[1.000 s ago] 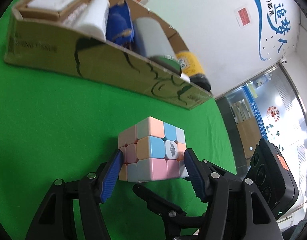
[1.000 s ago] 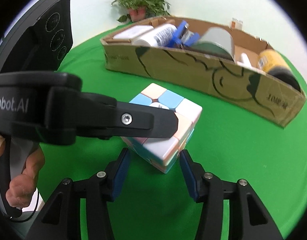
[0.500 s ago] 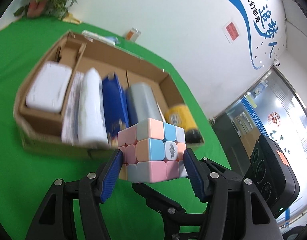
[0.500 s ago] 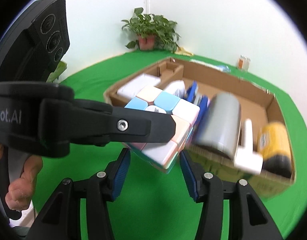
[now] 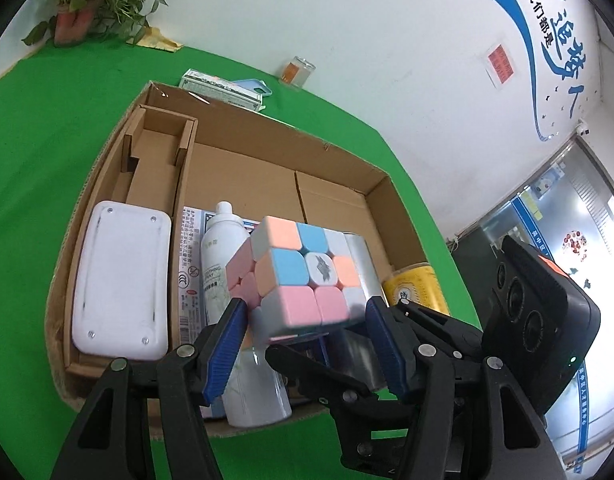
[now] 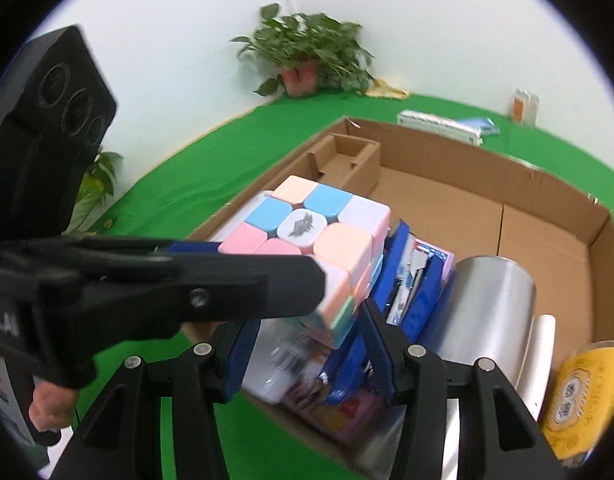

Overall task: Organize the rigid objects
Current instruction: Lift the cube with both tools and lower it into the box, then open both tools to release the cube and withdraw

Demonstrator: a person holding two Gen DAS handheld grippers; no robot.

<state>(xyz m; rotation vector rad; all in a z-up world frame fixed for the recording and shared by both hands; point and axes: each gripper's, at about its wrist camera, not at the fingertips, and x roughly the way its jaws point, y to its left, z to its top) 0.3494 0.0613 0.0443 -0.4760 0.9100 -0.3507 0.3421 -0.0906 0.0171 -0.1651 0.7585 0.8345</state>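
Observation:
A pastel puzzle cube (image 5: 303, 280) is held in the air over the open cardboard box (image 5: 243, 168). In the left wrist view my left gripper (image 5: 307, 340) has its blue pads at the cube's two sides. In the right wrist view the cube (image 6: 319, 244) sits between my right gripper's (image 6: 307, 344) blue pads as well, with the left gripper's black arm (image 6: 155, 284) crossing in front. Both grippers hold the cube together. Part of the cube's underside is hidden.
The box holds a white flat case (image 5: 119, 280), a white bottle (image 5: 227, 264), a blue pack (image 6: 411, 292), a steel cup (image 6: 487, 308) and a yellow can (image 6: 579, 392). Its back half (image 5: 267, 184) is bare cardboard. A potted plant (image 6: 307, 56) and small items stand by the wall.
Both grippers have lifted the cube off the green cloth and carried it forward; it now hangs above the box's contents.

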